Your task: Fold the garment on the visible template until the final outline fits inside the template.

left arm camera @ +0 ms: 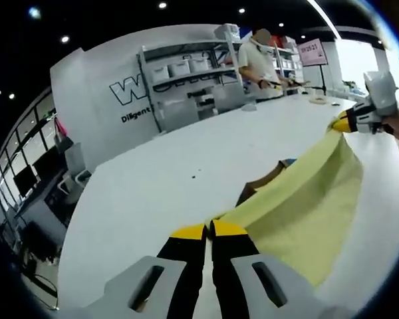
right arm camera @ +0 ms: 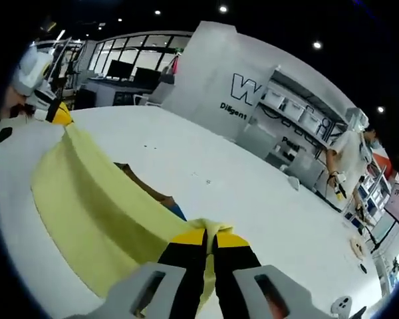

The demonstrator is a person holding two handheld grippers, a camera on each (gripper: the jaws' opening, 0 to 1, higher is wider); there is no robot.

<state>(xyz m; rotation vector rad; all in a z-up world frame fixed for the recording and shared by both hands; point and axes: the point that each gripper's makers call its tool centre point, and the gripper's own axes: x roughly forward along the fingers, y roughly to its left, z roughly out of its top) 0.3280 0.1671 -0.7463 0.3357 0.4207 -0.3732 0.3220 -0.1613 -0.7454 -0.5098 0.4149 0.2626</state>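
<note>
A pale yellow garment [left arm camera: 306, 206] hangs stretched between my two grippers above the white table [left arm camera: 159, 179]. My left gripper [left arm camera: 208, 230] is shut on one corner of it. In the left gripper view my right gripper [left arm camera: 346, 123] pinches the far corner at the upper right. The right gripper view shows the same cloth [right arm camera: 93, 199], my right gripper [right arm camera: 209, 236] shut on its near edge, and the left gripper [right arm camera: 60, 114] holding the far end. A brown template [left arm camera: 263, 183] with a blue patch [left arm camera: 289, 161] lies on the table, mostly hidden under the garment; it also peeks out as the brown template [right arm camera: 143, 183].
A person [left arm camera: 256, 56] stands at the far end of the table beside grey shelving [left arm camera: 186, 73] with white bins. Small objects [right arm camera: 356, 247] lie near that far table end. A white wall panel with lettering [right arm camera: 246, 93] stands behind the table [right arm camera: 253, 193].
</note>
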